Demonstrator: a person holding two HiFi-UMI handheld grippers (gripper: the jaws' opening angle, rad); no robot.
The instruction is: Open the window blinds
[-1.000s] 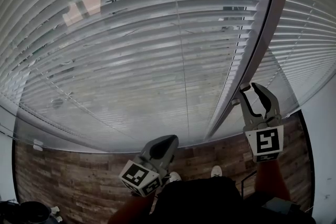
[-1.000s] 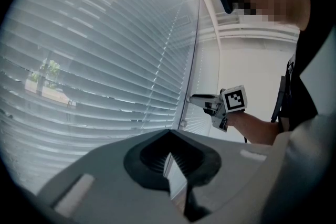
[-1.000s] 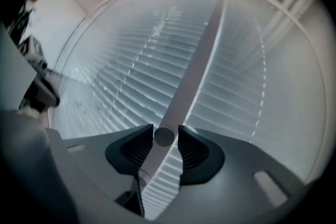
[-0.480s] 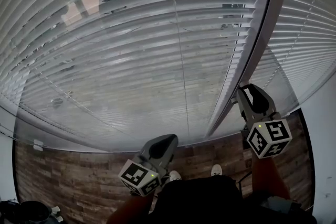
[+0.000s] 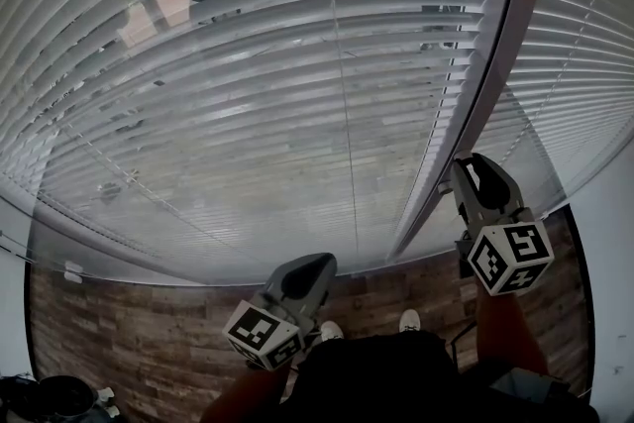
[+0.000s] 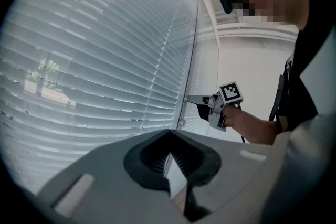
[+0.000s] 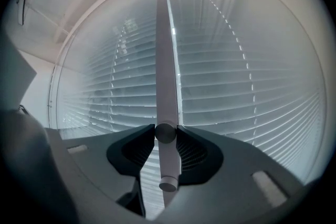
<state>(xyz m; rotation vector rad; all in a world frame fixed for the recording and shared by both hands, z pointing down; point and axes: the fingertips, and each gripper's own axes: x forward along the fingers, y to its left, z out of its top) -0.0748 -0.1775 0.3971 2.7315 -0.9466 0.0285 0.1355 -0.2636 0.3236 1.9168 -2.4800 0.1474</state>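
Grey slatted blinds (image 5: 248,94) cover the window ahead, slats partly tilted, with trees faintly visible outside. A pale round tilt wand (image 7: 167,86) hangs between the two blinds. My right gripper (image 5: 464,169) reaches level to it. Its jaws have just been closing, and both pads now press on the wand (image 7: 167,132), whose lower end (image 7: 168,184) hangs just below them. My left gripper (image 5: 315,264) is held low near my body, shut and empty (image 6: 169,132), pointing at the blinds (image 6: 94,60). The left gripper view also shows the right gripper (image 6: 197,99) at the wand.
A second blind (image 5: 584,84) hangs to the right of the dark window post (image 5: 495,64). Wooden floor (image 5: 149,332) runs under the window, with my shoes (image 5: 408,322) on it. A white wall (image 5: 609,263) stands at the right, and a dark object (image 5: 59,399) sits at the lower left.
The right gripper has rolled about its own axis, its marker cube turning, and its jaws have narrowed onto the wand. The left gripper has stayed still.
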